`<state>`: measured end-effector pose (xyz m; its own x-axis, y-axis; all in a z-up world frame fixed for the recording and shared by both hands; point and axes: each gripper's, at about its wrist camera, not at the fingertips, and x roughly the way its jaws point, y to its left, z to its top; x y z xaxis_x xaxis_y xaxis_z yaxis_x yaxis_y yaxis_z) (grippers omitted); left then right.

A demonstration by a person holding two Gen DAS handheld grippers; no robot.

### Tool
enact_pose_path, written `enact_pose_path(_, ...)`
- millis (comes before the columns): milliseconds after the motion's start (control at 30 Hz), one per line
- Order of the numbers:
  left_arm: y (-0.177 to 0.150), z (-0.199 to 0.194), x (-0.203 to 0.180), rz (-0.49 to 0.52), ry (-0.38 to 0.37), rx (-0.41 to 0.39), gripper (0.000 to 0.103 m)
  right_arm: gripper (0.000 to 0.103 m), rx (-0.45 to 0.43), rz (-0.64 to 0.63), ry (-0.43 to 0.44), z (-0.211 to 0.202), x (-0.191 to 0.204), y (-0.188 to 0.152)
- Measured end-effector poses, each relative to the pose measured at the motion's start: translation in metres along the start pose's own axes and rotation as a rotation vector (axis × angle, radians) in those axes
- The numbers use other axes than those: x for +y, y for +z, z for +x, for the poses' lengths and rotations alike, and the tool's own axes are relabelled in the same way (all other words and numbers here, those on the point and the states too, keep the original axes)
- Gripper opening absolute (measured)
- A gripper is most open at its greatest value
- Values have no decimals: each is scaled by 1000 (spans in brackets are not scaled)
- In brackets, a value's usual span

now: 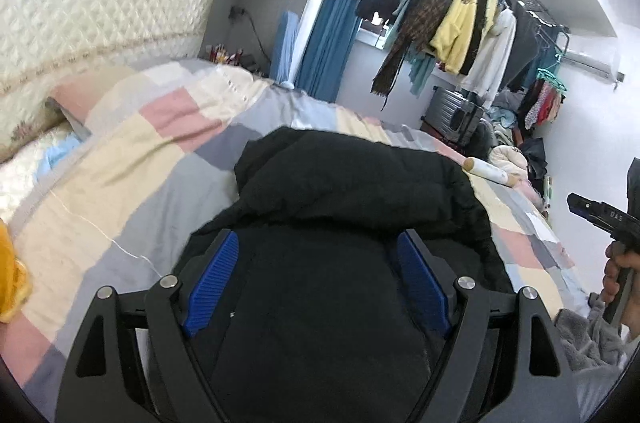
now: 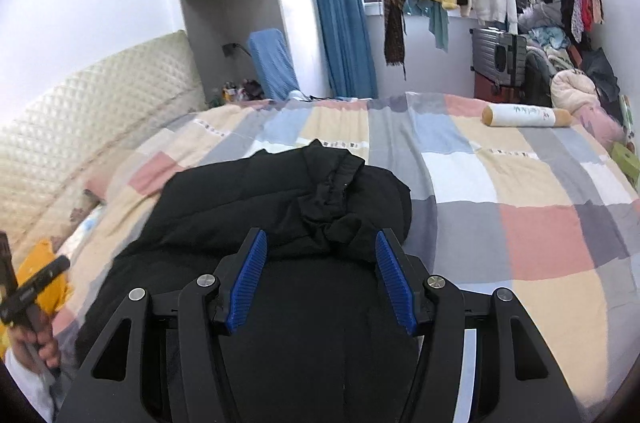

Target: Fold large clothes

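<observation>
From the left wrist view we see what the other view hides: the right gripper's black body at the right edge, held in a hand above a grey fleecy sleeve. Its jaws are out of sight there. The right wrist view in turn shows the left gripper's handle at the far left, gripped by a hand beside a yellow garment, and more of the patchwork bedspread to the right, with a cream bolster at its far edge.

The black jacket lies bundled on the bed. In the left wrist view, the left gripper has its 2 blue pads spread wide, nothing pinched, the jacket just beyond and beneath them. In the right wrist view, the right gripper has its 2 pads apart too, not pressing on the jacket's crumpled near fold, which sits just past their tips.
</observation>
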<state>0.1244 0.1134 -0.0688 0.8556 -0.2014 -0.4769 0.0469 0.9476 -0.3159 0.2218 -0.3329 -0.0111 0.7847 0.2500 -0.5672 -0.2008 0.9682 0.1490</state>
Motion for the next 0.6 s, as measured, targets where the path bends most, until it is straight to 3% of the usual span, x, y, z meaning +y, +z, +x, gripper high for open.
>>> enact_pose_path(300, 37, -54, 7, 16, -32, 116, 82, 55, 29, -3, 99, -59, -2, -13)
enact_pose_path(433, 39, -54, 31, -39, -47, 228, 82, 56, 121, 33, 189, -64, -7, -29)
enact_pose_path(600, 13, -25, 69, -127, -59, 414, 81, 56, 312, 134, 337, -43, -27, -64)
